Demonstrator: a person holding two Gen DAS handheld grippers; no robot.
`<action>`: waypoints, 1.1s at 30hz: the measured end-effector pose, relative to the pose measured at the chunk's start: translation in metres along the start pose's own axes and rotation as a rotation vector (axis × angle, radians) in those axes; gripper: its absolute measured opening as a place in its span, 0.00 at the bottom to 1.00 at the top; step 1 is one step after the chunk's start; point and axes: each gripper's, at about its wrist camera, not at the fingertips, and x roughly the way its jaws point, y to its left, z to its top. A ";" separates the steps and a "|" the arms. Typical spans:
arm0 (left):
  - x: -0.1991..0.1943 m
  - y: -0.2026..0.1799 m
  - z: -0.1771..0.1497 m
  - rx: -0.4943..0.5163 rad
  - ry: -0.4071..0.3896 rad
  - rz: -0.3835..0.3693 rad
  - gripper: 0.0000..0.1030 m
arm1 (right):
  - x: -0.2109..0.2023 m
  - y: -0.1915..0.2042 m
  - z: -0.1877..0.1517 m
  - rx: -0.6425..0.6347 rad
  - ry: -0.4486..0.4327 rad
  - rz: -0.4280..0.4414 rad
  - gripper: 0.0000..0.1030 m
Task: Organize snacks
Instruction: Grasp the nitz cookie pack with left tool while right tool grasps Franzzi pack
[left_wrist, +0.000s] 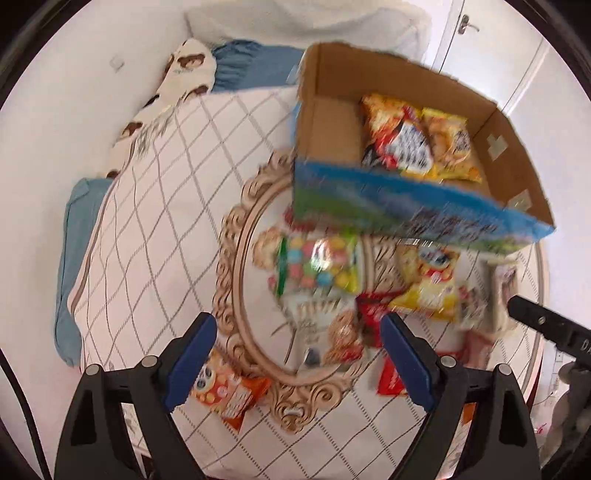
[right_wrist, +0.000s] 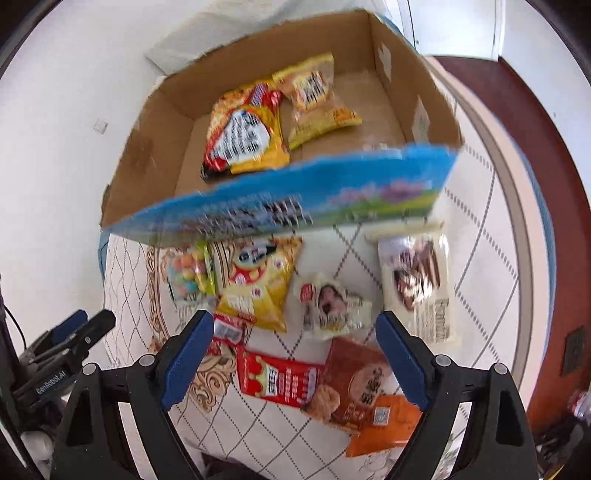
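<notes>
A bed (right_wrist: 476, 236) with a white, diamond-lined cover carries everything. On it stands the cardboard box (right_wrist: 155, 122), open-topped, with a blue printed wall nearest the cameras; in the right wrist view its long axis runs from lower left to upper right. Inside lie two packets side by side — a red-and-yellow packet (right_wrist: 245, 131) and a smaller yellow packet (right_wrist: 317, 101), both with their long axes pointing from the near wall toward the far wall, printed backs up.

In front of the box an oval ornate frame (left_wrist: 231, 266) lies flat on the cover, with loose snacks on and beside it. The white wafer pack (right_wrist: 417, 288) lies at the right, long axis pointing toward the box. The yellow chip bag (right_wrist: 258, 288) sits just before the blue wall, beside the candy bag (left_wrist: 319, 267) of pastel balls. Nearer the camera are the red packet (right_wrist: 277, 380), the brown cookie pack (right_wrist: 354, 384) overlapping it, and a small white packet (right_wrist: 332, 304).

The left hand-held gripper (left_wrist: 299, 354) has its jaws spread wide and holds nothing — likewise the right hand-held gripper (right_wrist: 295, 352), poised over the loose snacks.
</notes>
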 end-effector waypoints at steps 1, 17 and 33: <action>0.012 0.007 -0.012 -0.013 0.033 0.021 0.88 | 0.009 -0.006 -0.008 0.020 0.023 0.005 0.89; 0.120 -0.029 -0.001 0.012 0.271 -0.117 0.80 | 0.071 -0.057 -0.068 0.238 0.082 -0.087 0.68; 0.128 -0.006 -0.053 -0.046 0.278 -0.130 0.57 | 0.035 -0.066 -0.031 0.115 -0.046 -0.193 0.77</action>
